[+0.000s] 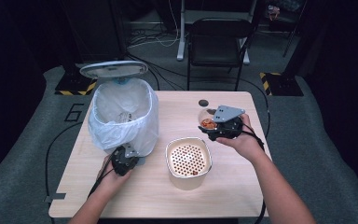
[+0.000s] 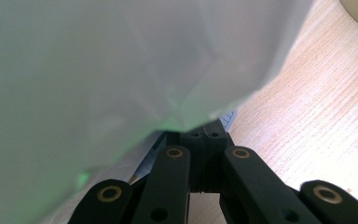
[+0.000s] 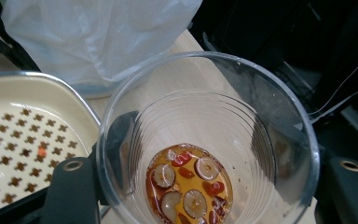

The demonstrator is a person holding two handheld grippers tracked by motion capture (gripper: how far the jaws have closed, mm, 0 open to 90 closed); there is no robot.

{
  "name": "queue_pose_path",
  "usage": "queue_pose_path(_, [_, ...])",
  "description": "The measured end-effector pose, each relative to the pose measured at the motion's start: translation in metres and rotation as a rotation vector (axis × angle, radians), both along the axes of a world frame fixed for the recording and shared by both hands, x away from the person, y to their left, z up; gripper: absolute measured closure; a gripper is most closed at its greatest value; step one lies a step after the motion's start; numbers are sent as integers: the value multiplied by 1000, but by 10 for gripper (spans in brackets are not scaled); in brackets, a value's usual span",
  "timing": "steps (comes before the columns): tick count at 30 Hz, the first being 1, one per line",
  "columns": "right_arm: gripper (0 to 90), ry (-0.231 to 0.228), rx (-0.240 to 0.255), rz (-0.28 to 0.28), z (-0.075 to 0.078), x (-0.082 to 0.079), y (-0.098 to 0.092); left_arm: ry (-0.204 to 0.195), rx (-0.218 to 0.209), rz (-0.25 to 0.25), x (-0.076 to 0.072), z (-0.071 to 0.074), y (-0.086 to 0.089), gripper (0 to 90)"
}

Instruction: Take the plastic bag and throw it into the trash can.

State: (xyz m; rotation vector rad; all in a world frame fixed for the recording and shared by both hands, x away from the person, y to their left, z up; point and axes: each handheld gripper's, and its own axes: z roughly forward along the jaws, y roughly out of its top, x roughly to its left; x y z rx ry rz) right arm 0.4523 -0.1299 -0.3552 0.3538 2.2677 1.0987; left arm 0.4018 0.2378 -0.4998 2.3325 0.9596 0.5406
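Observation:
My right gripper [image 1: 219, 125] is shut on a clear plastic cup [image 1: 208, 122], held above the table's right half, just beyond a cream container [image 1: 189, 162]. In the right gripper view the cup [image 3: 214, 107] sits between the jaws of the right gripper [image 3: 209, 182]; at its bottom lies amber liquid with sliced fruit and red berries [image 3: 191, 186]. My left gripper [image 1: 123, 159] rests low at the front base of a bin lined with a white bag [image 1: 123, 112]. Its jaws are closed together, and the left gripper [image 2: 205, 135] has its tip tucked under the bag [image 2: 98, 70].
The bin's lid [image 1: 113, 69] stands open at the back. The cream container holds a perforated strainer insert [image 3: 18, 135] with a small orange bit on it. A dark round spot [image 1: 203, 102] marks the wooden table [image 1: 168, 196] near its far edge. A black chair [image 1: 216, 42] stands beyond.

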Motion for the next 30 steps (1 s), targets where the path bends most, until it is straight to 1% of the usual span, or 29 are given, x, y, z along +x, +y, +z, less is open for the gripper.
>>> queue_pose_path(3, [329,-38,-42,10,-2,-3,2,8,7,-1,0,1,0,900])
queue_pose_path(4, [329,-51,-55,15,-3,-4,4,-1,-1,0,0,0,0,900])
queue_pose_path(6, [330,-86,-99,34,-5,-8,7,-1,1,1,0,0,0,900])
queue_pose_path(7, [331,-108,-126,43,-7,-10,10,6,8,0,0,1,0,900])
queue_pose_path(8, [331,-125,-147,51,-8,-13,12,-1,6,4,0,0,0,900])
queue_pose_path(10, [332,-160,-178,65,-9,-16,16,1,6,2,0,0,0,900])
queue_pose_path(11, [332,-182,-206,75,-10,-19,18,-1,6,3,0,0,-1,900])
queue_pose_path(13, [333,-215,-238,90,-11,-22,22,-1,1,9,-1,0,-1,900])
queue_pose_path(14, [334,-238,-254,98,-11,-24,24,-1,6,3,0,0,-1,900])
queue_pose_path(15, [336,-247,-263,100,-12,-26,25,5,8,0,0,1,0,900])
queue_pose_path(16, [337,-266,-276,105,-12,-28,27,4,9,2,0,1,0,900])
queue_pose_path(18, [340,-290,-307,116,-12,-31,30,0,6,3,0,0,0,900])
queue_pose_path(19, [340,-315,-335,123,-12,-33,32,2,5,1,0,0,0,900])
queue_pose_path(23, [344,-348,-389,151,-12,-38,38,-1,2,10,-1,0,-1,900])
queue_pose_path(25, [345,-363,-412,164,-12,-40,41,6,3,8,-1,0,-1,900])
queue_pose_path(26, [346,-370,-422,168,-12,-40,42,7,0,10,-1,0,-1,900])
queue_pose_path(27, [346,-374,-432,168,-12,-41,43,3,9,2,-1,1,0,900])
queue_pose_path(29, [347,-395,-461,174,-13,-43,45,0,1,7,-1,0,-1,900])
queue_pose_path(30, [347,-403,-465,175,-13,-44,45,4,5,0,0,0,0,900])
